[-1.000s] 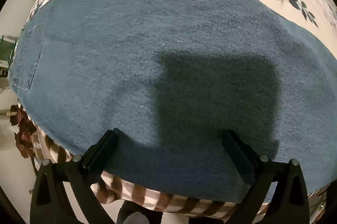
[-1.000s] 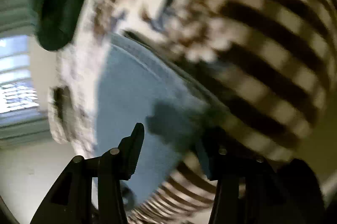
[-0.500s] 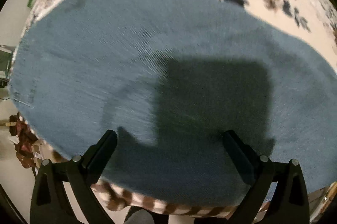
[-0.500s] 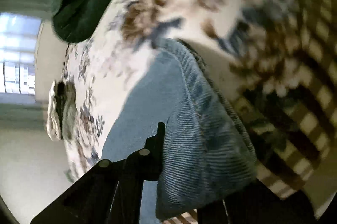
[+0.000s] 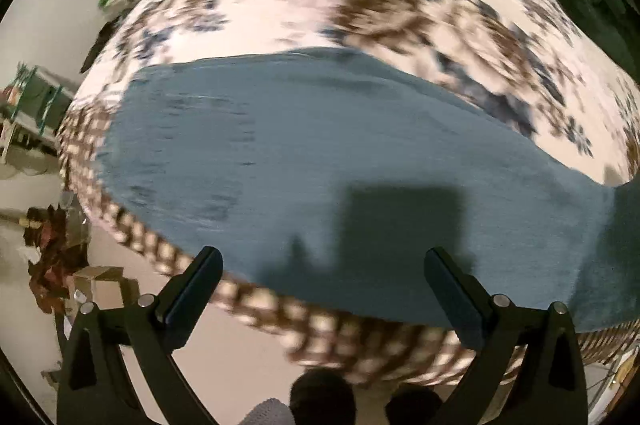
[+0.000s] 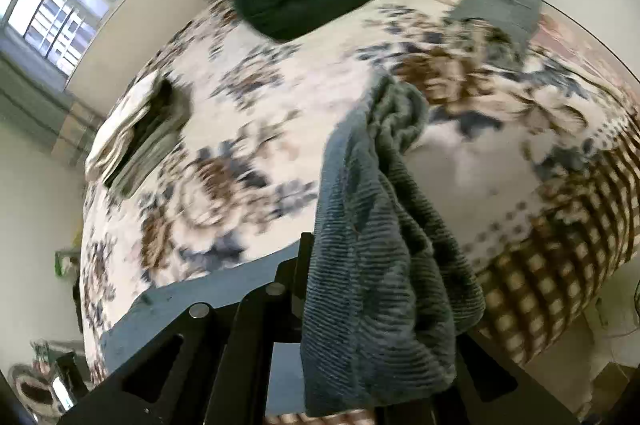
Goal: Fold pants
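Bedspread (image 6: 248,129) beneath, right tool (image 6: 360,289) clamps pants (image 6: 372,265).

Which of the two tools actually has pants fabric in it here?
The right tool: blue pants bunch between its fingers. The left tool hangs open above the flat part, pinching nothing.

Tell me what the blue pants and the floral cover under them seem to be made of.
The blue pants look like ribbed cotton, probably corduroy: fine parallel ridges show on the bunched end clamped in the right gripper, with a matte finish. The flat part in the left view is too blurred to confirm. The floral cover looks like soft printed woven fabric, matte; exact fibre unclear.
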### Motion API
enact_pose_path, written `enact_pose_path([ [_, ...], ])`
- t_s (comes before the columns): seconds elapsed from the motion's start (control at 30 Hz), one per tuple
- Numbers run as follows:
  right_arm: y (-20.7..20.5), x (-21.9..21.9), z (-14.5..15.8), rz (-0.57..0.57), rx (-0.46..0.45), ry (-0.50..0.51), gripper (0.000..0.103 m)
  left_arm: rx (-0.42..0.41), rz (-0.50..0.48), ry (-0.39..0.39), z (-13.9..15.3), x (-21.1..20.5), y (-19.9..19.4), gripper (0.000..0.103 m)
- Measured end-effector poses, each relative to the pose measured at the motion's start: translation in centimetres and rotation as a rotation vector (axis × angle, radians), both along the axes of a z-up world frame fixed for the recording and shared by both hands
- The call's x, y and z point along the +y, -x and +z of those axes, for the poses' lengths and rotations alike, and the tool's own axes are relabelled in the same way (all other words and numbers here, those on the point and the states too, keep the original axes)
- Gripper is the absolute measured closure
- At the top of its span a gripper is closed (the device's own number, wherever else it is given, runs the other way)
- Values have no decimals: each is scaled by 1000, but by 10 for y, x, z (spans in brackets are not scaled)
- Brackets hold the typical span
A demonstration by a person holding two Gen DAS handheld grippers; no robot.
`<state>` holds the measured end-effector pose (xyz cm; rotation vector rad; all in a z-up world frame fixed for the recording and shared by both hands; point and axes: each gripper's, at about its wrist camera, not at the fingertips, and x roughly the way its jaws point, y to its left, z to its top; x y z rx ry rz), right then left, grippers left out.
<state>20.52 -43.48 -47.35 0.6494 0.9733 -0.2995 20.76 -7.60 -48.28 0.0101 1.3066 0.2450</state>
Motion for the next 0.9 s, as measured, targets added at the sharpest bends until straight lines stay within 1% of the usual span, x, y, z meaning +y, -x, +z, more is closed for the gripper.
enact_pose_path([
  [0.13,-24,73,10,77,6,14,97,-16,76,-13,12,68,11,0],
  [0.27,-45,148,3,163,27,26,97,-27,163,-32,10,130,18,0],
  [0.37,-61,217,-23,245,73,46,97,-24,246,-46,-2,185,21,0],
  [0.4,-64,233,-30,264,85,55,97,-22,268,-49,-7,198,22,0],
  [0.47,-72,278,-53,330,123,78,97,-17,313,-52,-16,225,25,0],
  [0.53,-76,323,-76,400,157,116,97,-6,352,-55,-27,250,27,0],
  [0.6,-78,363,-99,471,202,183,97,6,380,-53,-36,270,30,0],
  [0.63,-78,381,-112,501,240,225,96,10,389,-55,-40,276,32,0],
  [0.67,-80,392,-124,532,293,248,92,14,400,-55,-44,285,34,0],
  [0.73,-82,407,-134,569,356,273,84,16,419,-49,-47,295,37,0],
  [0.8,-82,414,-131,610,364,281,71,18,441,-39,-51,303,43,0],
  [0.83,-81,415,-131,616,372,276,69,22,450,-35,-53,305,45,0],
  [0.87,-81,414,-131,618,385,283,66,26,464,-30,-54,307,49,0],
  [0.9,-81,415,-130,619,399,300,65,26,471,-22,-55,308,51,0],
])
